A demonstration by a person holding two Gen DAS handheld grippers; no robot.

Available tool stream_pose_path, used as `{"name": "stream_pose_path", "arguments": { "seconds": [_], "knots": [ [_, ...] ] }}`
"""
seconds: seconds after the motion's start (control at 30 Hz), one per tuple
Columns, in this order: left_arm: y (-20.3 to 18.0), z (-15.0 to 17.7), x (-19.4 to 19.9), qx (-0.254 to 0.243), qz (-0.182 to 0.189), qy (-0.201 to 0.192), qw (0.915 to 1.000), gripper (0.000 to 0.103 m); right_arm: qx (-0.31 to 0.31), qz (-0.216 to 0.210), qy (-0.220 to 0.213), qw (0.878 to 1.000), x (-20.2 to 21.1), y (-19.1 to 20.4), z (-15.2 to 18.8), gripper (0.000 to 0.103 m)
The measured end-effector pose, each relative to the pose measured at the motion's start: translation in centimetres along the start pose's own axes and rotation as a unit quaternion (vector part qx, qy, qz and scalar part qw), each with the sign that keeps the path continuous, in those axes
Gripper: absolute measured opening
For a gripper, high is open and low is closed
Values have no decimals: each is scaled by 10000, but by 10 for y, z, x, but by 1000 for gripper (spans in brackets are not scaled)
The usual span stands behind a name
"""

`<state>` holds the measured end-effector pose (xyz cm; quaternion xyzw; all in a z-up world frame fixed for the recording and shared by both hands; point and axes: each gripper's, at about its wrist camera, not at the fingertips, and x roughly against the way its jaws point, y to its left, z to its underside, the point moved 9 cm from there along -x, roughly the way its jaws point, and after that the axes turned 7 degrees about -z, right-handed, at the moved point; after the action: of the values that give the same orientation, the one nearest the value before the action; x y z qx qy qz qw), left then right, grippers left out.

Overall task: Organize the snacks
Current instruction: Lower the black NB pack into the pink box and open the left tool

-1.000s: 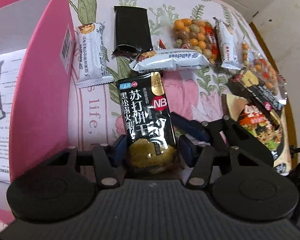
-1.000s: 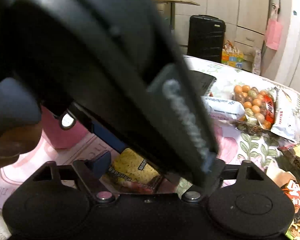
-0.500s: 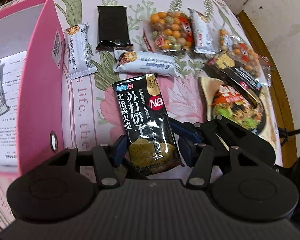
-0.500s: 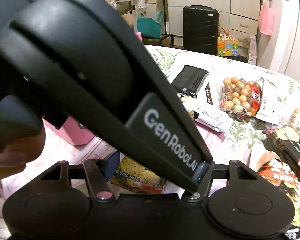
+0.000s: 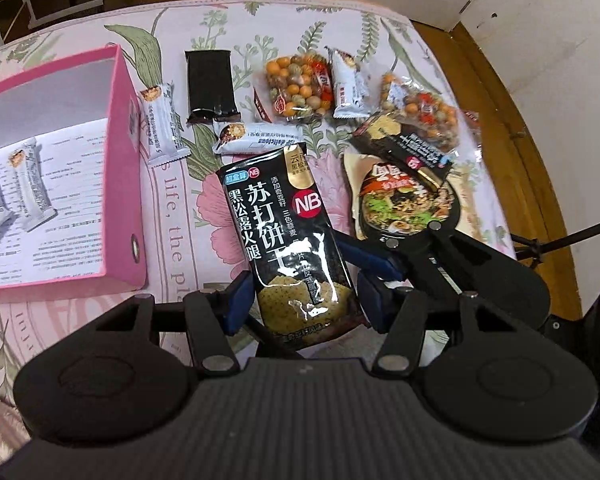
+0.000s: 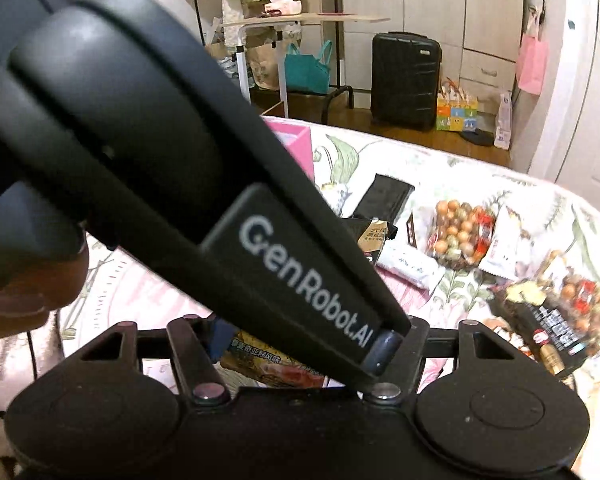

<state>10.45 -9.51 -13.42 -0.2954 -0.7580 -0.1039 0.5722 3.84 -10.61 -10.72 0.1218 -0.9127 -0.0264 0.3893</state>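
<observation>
– Looking over the surface first: what is there, left to right?
– A flowered cloth (image 5: 180,208) covers the table. At the left stands an open pink box (image 5: 120,184) with two white bars (image 5: 28,184) lying inside. Just right of it lie another white bar (image 5: 162,124), a black wrapper (image 5: 212,80), a clear bag of coloured nuts (image 5: 300,88), and at the right a noodle packet (image 5: 404,200). Wooden floor (image 5: 520,120) shows at the right edge. In the right wrist view a black suitcase (image 6: 404,80) stands in the upper middle.
– And the cracker packet (image 5: 284,232)?
– Mid-frame, raised off the cloth, its lower end between the blue pads of the left tongs (image 5: 306,304), which pinch it by its side edges. The right tongs (image 6: 300,344) reach in from the right. Their jaws have just been closing with the packet's lower end between them; one pad is hidden, so I cannot tell whether they grip it.
– Any writing?
– "NB" in a red circle and "苏打饼干" on the packet; "life, the" on the cloth; "GenRobot.AI" on the left tongs' body.
</observation>
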Motion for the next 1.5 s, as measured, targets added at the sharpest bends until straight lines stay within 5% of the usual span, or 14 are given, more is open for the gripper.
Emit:
{"name": "stream_pose_path", "arguments": {
  "seconds": [0.33, 0.53, 0.8, 1.13, 1.4, 1.5],
  "knots": [
    [34, -8, 63, 212, -245, -462, 9984, 55, 455, -180, -325, 9983, 30, 45, -40, 68],
    [77, -20, 72, 616, -429, -547, 9957, 55, 618, -535, -273, 9963, 14, 65, -66, 68],
    [151, -46, 31, 1237, -410, -429, 9905, 55, 854, -779, 124, 9932, -64, 68, -97, 68],
    [235, -57, -36, 2440, -9, -280, 9694, 55, 1566, -864, 1011, 9787, -154, 97, -100, 68],
    [256, -45, -70, 2968, 195, -68, 9547, 56, 1907, -569, 1509, 9683, -196, 132, -93, 75],
    [254, -46, -69, 2928, 251, -80, 9558, 58, 1891, -501, 1551, 9683, -193, 135, -92, 76]
  ]
}}
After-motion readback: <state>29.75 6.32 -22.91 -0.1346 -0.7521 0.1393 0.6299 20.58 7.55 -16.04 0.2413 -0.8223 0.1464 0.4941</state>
